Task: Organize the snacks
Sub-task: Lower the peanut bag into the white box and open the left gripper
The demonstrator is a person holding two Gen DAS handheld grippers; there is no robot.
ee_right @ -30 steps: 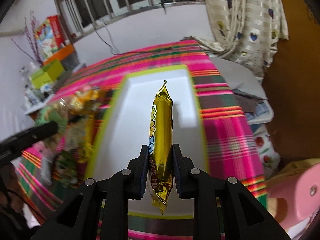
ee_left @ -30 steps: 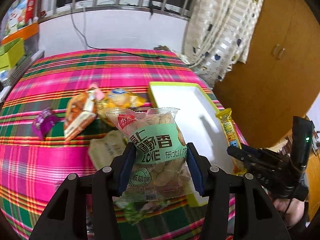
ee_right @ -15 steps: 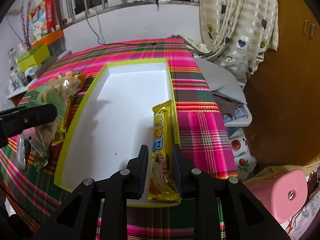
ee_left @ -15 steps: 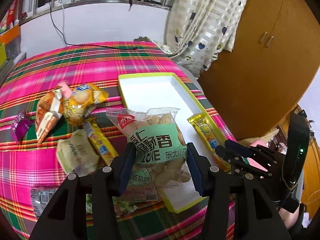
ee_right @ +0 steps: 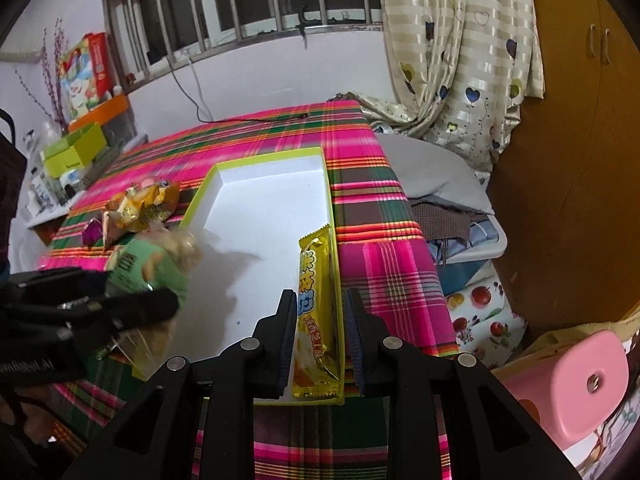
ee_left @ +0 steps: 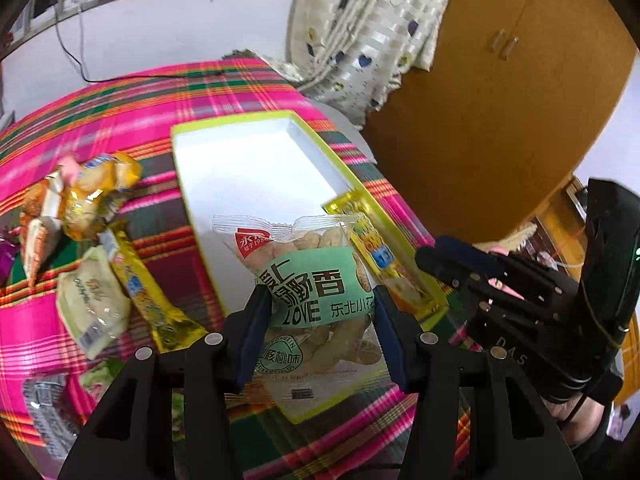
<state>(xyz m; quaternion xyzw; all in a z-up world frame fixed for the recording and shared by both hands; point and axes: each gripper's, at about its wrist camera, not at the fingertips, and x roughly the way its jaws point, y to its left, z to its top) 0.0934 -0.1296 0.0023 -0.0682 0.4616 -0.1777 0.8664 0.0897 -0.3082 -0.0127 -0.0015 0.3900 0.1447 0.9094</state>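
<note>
Left wrist view: loose snack packets (ee_left: 100, 240) lie beside the tray (ee_left: 248, 168).

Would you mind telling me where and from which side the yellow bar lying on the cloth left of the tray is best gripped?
Grip the yellow bar across its narrow width near the middle, coming from above. It lies flat and long on the plaid cloth, its sealed ends thin, and a pale packet crowds its left side, so keep the fingers short of that.

yellow snack bar (ee_right: 315, 312) in tray (ee_right: 264, 200)
</note>
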